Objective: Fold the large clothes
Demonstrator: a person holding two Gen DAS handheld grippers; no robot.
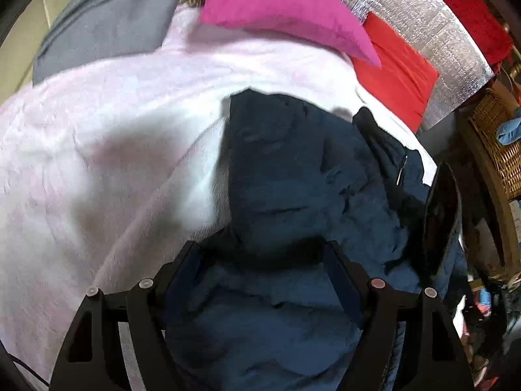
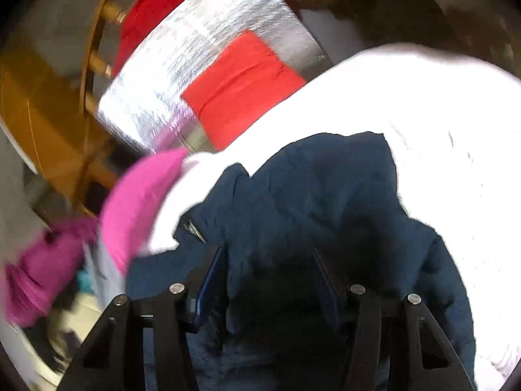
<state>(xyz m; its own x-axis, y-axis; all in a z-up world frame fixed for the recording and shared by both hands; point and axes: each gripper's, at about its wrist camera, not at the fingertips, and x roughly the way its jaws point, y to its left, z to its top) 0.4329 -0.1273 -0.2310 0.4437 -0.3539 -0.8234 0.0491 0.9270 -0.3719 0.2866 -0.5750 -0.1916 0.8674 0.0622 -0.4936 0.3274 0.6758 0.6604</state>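
Observation:
A dark navy jacket [image 1: 293,176] lies crumpled on a pale pink blanket [image 1: 97,150] spread over a bed. My left gripper [image 1: 262,247] hangs just over its near part with the jaws spread wide and cloth bunched between and under the fingers. In the right wrist view the same jacket [image 2: 325,189] fills the middle. My right gripper [image 2: 268,251] is over it, jaws wide apart, with jacket cloth lying between the blue-padded fingers [image 2: 211,277]. A zipper pull [image 1: 402,169] shows at the jacket's right edge.
A magenta pillow [image 1: 276,9] and a red cloth [image 1: 394,71] lie at the bed's far end against a silver foil panel [image 1: 433,32]. A grey garment [image 1: 107,22] lies at the far left. A wicker shelf [image 1: 498,143] stands at the right.

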